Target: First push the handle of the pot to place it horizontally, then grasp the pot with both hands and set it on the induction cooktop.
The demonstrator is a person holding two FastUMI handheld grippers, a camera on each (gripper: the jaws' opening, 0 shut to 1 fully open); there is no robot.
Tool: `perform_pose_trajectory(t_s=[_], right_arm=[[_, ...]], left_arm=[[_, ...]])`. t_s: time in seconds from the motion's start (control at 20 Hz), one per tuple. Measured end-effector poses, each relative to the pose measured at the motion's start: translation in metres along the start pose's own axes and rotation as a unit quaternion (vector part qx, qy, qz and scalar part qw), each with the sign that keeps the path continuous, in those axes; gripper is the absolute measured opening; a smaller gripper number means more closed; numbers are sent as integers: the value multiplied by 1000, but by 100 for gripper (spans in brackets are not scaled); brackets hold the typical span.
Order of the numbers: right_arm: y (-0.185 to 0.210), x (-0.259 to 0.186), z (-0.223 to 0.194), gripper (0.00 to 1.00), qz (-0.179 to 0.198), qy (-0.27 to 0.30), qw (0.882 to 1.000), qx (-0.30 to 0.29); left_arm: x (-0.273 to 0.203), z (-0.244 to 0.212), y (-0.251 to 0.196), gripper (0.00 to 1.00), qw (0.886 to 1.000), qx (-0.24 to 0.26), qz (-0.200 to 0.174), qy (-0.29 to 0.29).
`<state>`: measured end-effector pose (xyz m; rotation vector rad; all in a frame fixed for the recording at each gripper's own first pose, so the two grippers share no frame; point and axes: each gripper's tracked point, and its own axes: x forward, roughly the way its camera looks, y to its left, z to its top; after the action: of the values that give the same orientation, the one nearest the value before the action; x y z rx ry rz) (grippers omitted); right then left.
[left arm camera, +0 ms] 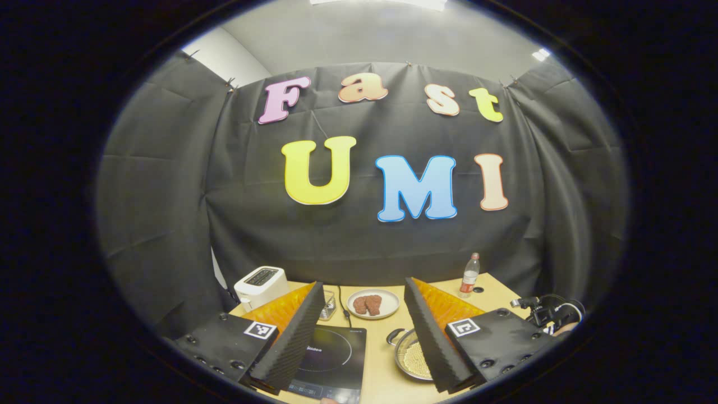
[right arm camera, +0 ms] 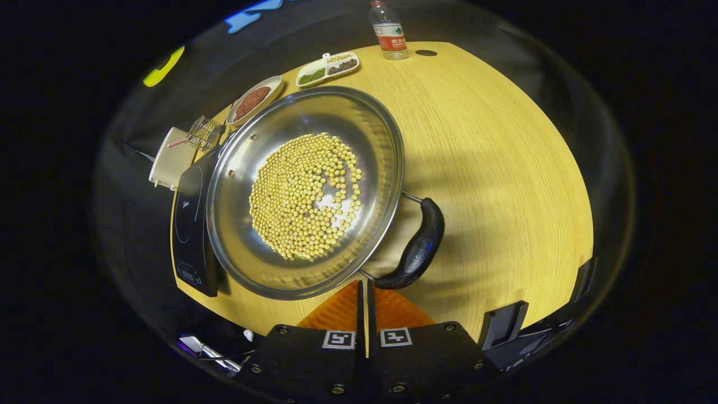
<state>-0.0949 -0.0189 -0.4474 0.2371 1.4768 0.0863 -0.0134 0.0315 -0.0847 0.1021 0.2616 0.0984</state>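
Just ahead of the right gripper (right arm camera: 362, 294), whose two ribbed wedge fingers are pressed together w/ nothing between them, sits the pot (right arm camera: 305, 191): a wide, shallow, round pan of shiny steel, its floor covered w/ small round pale-yellow beans (right arm camera: 305, 196). Fingertips lie right at the pot's near rim, beside the thin wire bracket where the handle (right arm camera: 418, 247) joins. Handle is a smooth, curved, glossy dark grip, lying just right of the fingertips, on the pot's near-right side. Pot rests on a light wood-grain table (right arm camera: 505, 168), its far-left edge next to, poss. overlapping, a flat dark glass induction cooktop (right arm camera: 190, 224). Beyond the pot: an oval plate w/ reddish-brown food (right arm camera: 255, 100), a two-part dish of green and dark grains (right arm camera: 328, 68), a clear plastic bottle (right arm camera: 388, 31), a white toaster (right arm camera: 171, 160).

Left gripper (left arm camera: 364, 331) is held higher, fingers wide apart, empty; ridged foam faces on the inner sides, flat plates w/ square markers behind. Between its fingers, below: cooktop (left arm camera: 331, 359) by the left finger, pot (left arm camera: 412, 353) by the right one, round plate (left arm camera: 373, 303) farther on. Toaster (left arm camera: 261, 285) far left, bottle (left arm camera: 470, 275) far right.
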Motion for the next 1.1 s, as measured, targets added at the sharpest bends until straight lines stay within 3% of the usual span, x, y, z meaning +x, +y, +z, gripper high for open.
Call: perform_pose_trajectory(t_s=[0.65, 1.1], right_arm=[[-36, 7, 36, 2, -31, 3, 998, -53], [-63, 16, 69, 2, -47, 8, 994, -96]], left_arm=[[6, -4, -19, 92, 1000, 9, 4, 15], [13, -28, -41, 92, 998, -5, 1, 55]])
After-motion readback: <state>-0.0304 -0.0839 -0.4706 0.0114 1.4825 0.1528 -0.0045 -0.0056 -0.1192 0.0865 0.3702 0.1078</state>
